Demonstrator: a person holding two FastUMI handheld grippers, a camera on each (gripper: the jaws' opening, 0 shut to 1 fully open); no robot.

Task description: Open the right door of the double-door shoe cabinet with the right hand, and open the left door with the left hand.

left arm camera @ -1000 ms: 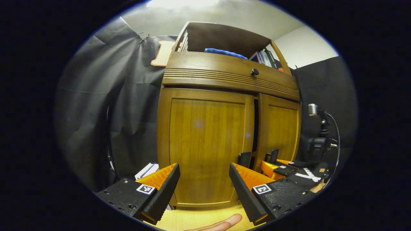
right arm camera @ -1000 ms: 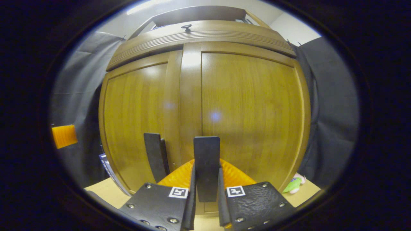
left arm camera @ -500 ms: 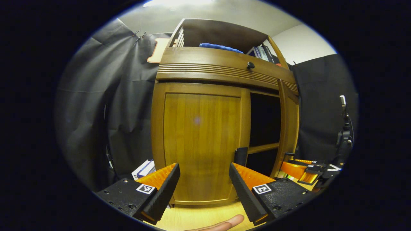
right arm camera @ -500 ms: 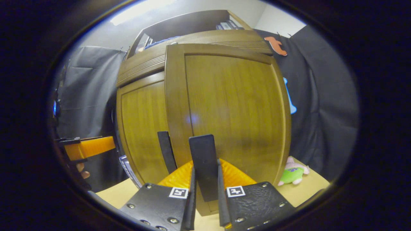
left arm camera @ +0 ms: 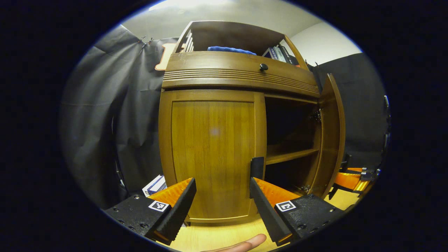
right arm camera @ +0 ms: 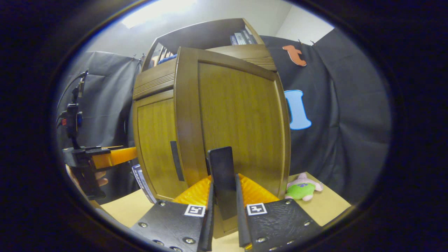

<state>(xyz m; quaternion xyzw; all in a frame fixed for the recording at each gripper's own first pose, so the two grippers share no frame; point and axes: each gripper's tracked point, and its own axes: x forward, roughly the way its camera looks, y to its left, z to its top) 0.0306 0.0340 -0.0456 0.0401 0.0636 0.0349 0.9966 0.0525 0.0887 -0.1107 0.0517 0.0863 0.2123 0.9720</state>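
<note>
The shoe cabinet (left arm camera: 238,73) stands on the wooden counter (left arm camera: 217,236). Its right door (right arm camera: 238,119) is swung well open, exposing a shelf (left arm camera: 290,155) inside. The right gripper (right arm camera: 224,210) has its jaws closed narrow on the right door's dark handle (right arm camera: 221,175), both fingers pressing it. The left door (left arm camera: 211,154) is shut; its handle (left arm camera: 257,168) sits at the door's right edge. The left gripper (left arm camera: 222,204) hangs near, jaws wide, holding nothing. Judgement: right-door step about complete. Next, the left gripper must advance rightward, close on that handle, and pull leftward.
</note>
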